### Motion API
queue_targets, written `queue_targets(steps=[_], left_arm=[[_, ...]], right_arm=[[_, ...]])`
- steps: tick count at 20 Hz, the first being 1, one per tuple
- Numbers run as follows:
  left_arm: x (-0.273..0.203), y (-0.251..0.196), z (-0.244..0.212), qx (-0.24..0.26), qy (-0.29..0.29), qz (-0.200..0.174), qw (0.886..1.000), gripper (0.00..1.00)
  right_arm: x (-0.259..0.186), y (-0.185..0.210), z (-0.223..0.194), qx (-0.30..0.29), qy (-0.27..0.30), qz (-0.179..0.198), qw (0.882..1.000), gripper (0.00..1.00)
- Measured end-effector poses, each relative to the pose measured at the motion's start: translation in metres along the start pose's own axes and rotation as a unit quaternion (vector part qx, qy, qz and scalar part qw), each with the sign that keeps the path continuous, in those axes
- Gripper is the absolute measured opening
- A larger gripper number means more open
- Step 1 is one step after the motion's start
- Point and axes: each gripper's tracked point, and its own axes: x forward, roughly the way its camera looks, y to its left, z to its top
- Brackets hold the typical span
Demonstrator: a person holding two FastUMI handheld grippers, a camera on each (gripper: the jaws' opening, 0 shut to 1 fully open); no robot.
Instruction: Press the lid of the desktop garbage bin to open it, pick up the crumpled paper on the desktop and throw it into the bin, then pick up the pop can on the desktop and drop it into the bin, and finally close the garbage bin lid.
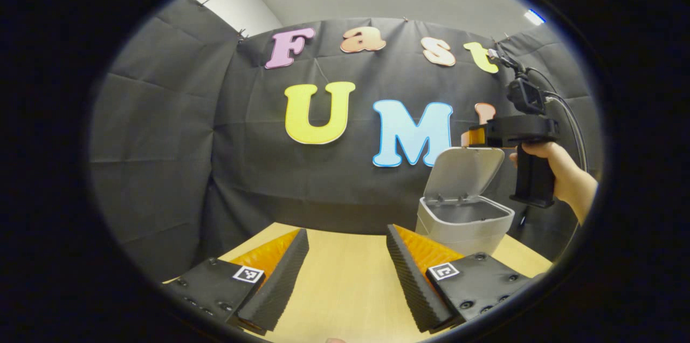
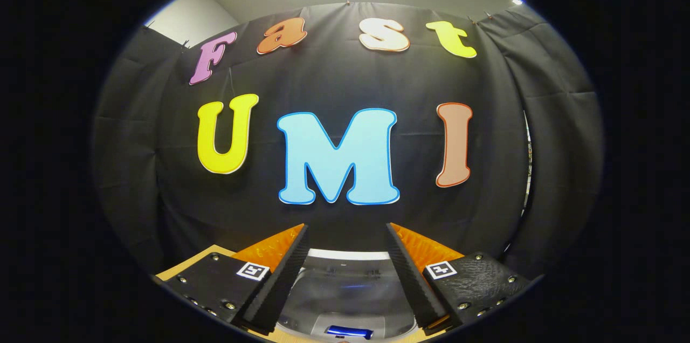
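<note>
bin lid up | left tool apart | right tool apart, above bin

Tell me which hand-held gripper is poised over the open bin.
The right hand-held gripper, held above the bin behind its raised lid; the left hand-held gripper sits over bare table.

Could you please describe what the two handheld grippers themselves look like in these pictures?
The left gripper has two wedge-shaped fingers with ribbed pads, on black bolted mounts carrying small square black-and-white tags. The right gripper looks alike in its own view; in the left gripper view it is a black pistol-grip body with a camera on top and trailing cables.
</note>
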Motion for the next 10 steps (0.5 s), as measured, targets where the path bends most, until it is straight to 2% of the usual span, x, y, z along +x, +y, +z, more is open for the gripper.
queue_targets(steps=[6,8,10], left_arm=[[-0.001,-0.007,0.0,0.002,0.0,-0.006,1.0,0.96],[-0.001,-0.01,-0.001,0.008,0.0,-0.009,1.0,0.96],[-0.001,-0.012,-0.003,0.011,0.003,-0.01,1.0,0.96]], right_arm=[[-0.023,0.002,-0.028,0.005,0.002,0.0,1.0,0.9],[-0.028,0.002,-0.039,0.008,0.004,0.004,1.0,0.95],[-0.03,0.004,-0.047,0.008,0.01,0.003,1.0,0.95]])
